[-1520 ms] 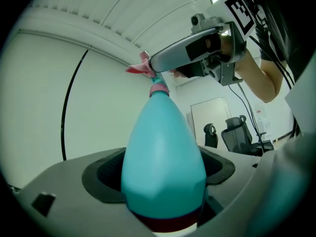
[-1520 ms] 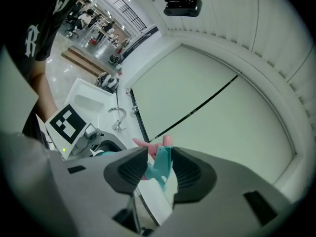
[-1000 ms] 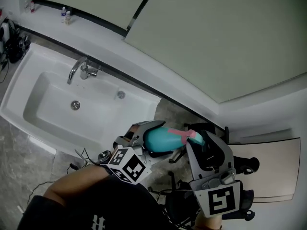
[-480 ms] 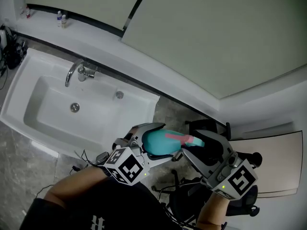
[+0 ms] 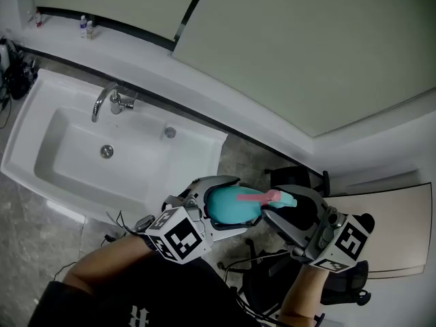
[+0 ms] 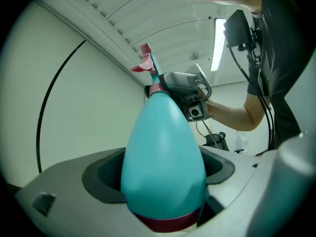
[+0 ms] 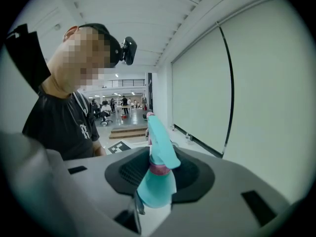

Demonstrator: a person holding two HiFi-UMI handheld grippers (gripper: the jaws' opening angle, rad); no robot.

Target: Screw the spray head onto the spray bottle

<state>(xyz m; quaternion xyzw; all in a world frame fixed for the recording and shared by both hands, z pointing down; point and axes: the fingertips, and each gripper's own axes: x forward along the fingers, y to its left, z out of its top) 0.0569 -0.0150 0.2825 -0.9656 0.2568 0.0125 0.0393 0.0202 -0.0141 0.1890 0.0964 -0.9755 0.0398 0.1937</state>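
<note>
Holding bottle (image 5: pixel 230 207) clamped by its body in left tongs (image 5: pixel 219 206), neck pointing straight ahead toward right tongs (image 5: pixel 289 210); closing right tongs on head (image 5: pixel 272 197), seated at the neck, in line with bottle; probably twisting next with right

Counting now: seeing 1 spray bottle (image 6: pixel 163 167), 1 spray head (image 5: pixel 272 197), 1 sink (image 5: pixel 68 138) w/ 1 faucet (image 5: pixel 105 101), 1 drain (image 5: pixel 107 151), 2 sm. bottles (image 5: pixel 82 24).
</note>
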